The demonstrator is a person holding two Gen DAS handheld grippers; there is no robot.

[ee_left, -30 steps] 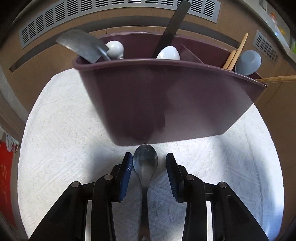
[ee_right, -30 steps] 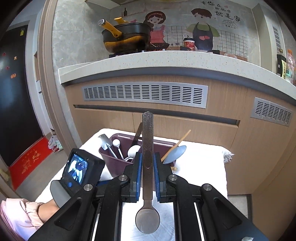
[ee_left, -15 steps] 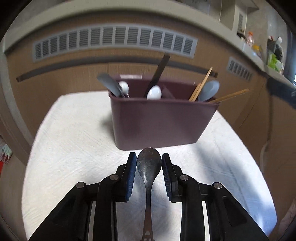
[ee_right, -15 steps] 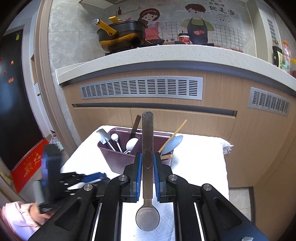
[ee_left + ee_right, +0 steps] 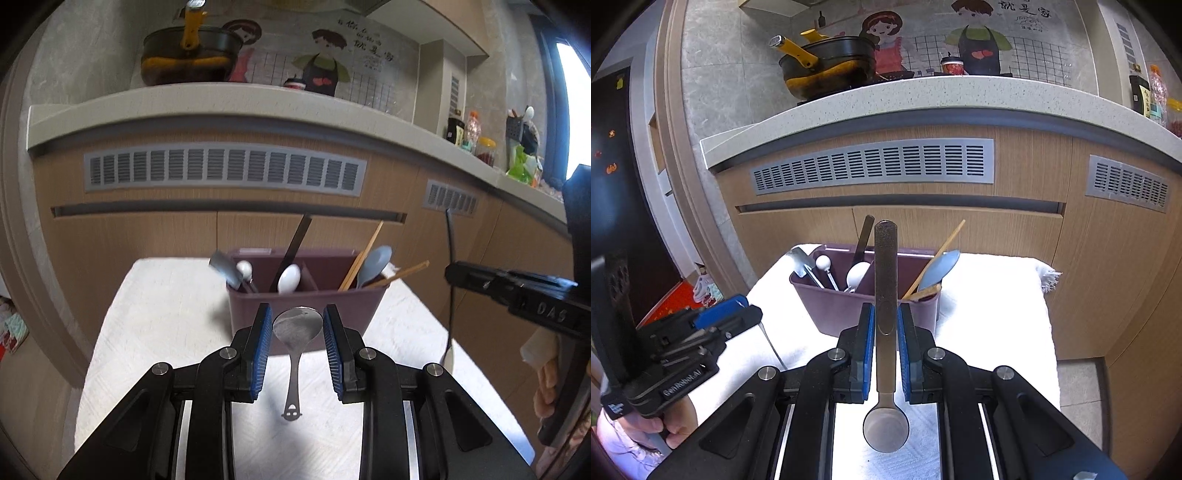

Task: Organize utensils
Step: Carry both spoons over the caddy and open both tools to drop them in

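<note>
You are in a home kitchen. A black pot with a yellow handle (image 5: 827,62) sits on the stone counter (image 5: 923,96), a cartoon of two cooks (image 5: 934,40) covers the tiled wall, wooden cabinets with grey vents (image 5: 873,170) stand below, and bottles and jars (image 5: 476,138) line the counter's far end.

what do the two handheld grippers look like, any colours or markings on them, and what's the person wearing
Both the left gripper and the right gripper are black linkage frames with silver pivot bolts and ribbed blue pads. The left body bears white "GenRobot.AI" lettering. A pink sleeve shows.
</note>
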